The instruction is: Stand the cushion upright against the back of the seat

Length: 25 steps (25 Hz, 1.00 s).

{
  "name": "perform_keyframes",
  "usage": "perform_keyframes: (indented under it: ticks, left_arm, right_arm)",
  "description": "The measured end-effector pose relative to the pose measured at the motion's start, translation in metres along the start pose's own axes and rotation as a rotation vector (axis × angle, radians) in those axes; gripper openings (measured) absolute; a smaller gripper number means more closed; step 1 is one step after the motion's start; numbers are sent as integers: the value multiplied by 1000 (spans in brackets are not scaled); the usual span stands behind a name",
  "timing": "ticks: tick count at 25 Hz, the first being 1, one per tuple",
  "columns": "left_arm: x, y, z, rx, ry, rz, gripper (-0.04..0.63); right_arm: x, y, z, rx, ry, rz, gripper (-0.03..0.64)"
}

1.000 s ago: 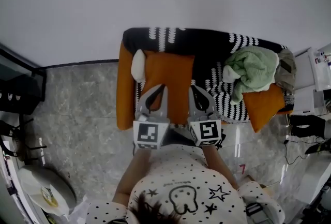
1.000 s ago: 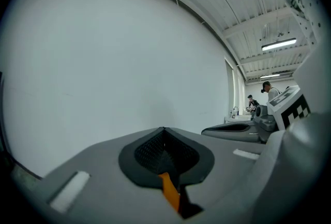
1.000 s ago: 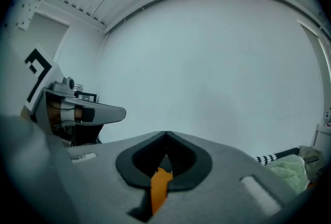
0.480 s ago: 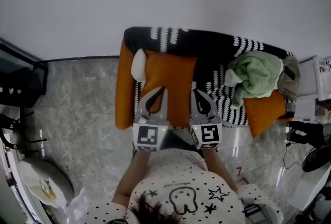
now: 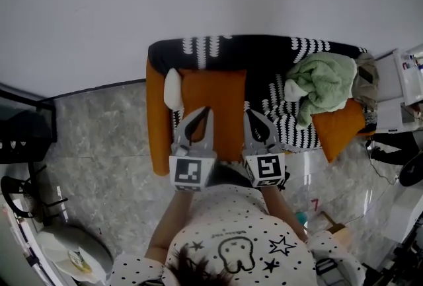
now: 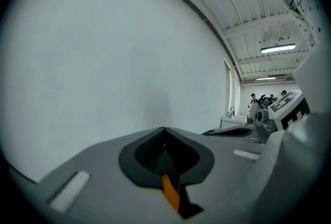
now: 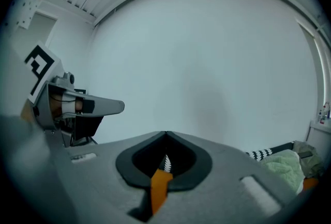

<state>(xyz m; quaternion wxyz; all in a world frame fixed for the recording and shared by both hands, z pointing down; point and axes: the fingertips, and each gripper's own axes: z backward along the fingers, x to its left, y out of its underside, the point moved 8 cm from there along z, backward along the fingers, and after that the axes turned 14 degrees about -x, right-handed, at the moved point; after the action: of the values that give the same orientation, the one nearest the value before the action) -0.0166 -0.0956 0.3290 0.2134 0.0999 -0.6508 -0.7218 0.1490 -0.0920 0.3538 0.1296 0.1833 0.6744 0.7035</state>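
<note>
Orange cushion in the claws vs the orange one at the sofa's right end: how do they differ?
The held cushion is pinched at its near edge by the left claw and right claw; the right-end cushion is untouched. The held cushion shows its whole face, square to the sofa; the right-end cushion sits skewed, partly under the green blanket. Both are plain orange.

No legible text in view
</note>
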Motion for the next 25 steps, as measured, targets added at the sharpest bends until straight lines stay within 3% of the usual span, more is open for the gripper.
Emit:
perform_keyframes:
  ticks: [11,25]
  left_arm:
    - [29,6,-17,7,61,41,-8]
    - [33,22,-43,24,19,11,-7]
  right_arm:
    - [18,0,-26,21,25,25,-5]
    - [-18,5,-46,28,12,25,-5]
